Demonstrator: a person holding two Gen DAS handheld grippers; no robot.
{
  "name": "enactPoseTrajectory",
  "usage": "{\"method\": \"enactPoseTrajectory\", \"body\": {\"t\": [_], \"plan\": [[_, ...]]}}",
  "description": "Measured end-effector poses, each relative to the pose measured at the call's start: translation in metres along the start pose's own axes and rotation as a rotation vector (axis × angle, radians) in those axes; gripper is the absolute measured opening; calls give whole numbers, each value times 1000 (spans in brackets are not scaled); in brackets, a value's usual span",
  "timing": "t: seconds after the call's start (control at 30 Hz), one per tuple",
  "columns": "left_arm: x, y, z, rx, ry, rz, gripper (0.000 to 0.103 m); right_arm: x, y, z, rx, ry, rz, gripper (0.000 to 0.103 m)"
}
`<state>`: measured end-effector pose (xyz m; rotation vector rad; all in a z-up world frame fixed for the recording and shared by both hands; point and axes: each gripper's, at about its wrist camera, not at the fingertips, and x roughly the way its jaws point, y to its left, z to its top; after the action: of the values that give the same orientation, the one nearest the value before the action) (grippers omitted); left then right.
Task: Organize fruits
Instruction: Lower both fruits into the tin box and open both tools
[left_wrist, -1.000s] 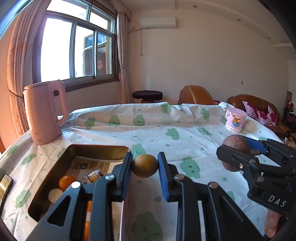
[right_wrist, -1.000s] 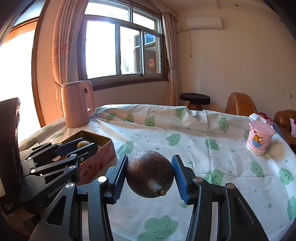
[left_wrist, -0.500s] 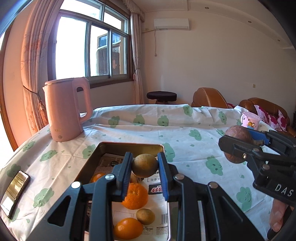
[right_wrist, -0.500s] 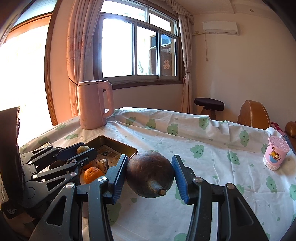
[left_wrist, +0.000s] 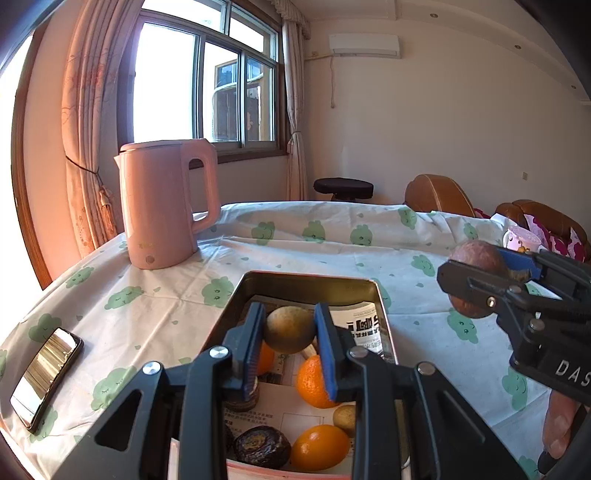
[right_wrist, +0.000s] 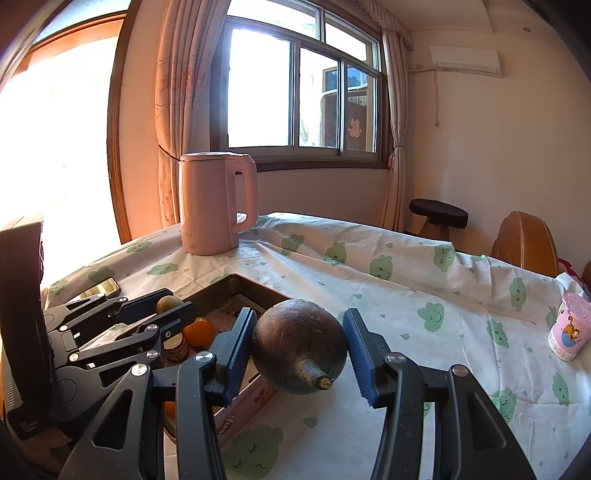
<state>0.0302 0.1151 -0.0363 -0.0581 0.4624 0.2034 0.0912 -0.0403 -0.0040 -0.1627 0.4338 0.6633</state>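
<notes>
Both grippers have travelled sideways across the desk since a second ago: the metal tin, then off to the left, now lies straight under the left gripper.

From the left wrist, that gripper's blue fingers are clamped on one small round tan fruit, held in the air above the tin. Below it lie three oranges, one small tan fruit and one dark wrinkled fruit on printed paper. One pink kettle stands behind the tin, one phone lies at the left, and one pink cup stands far right. The right gripper shows at the right edge.

From the right wrist, the right gripper's fingers are clamped on one large dark brown fruit with a stub stem, held above the desk just beside the tin's right edge. One orange shows in the tin.
</notes>
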Motion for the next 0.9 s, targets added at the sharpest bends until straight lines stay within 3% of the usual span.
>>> {"method": "enactPoseTrajectory", "body": {"t": [0.6, 0.9], "plan": [[9, 20, -6, -24, 33, 32, 29, 26, 15, 1, 6, 22, 38, 51], [15, 24, -9, -33, 62, 29, 29, 54, 17, -5, 37, 75, 70, 51]]}}
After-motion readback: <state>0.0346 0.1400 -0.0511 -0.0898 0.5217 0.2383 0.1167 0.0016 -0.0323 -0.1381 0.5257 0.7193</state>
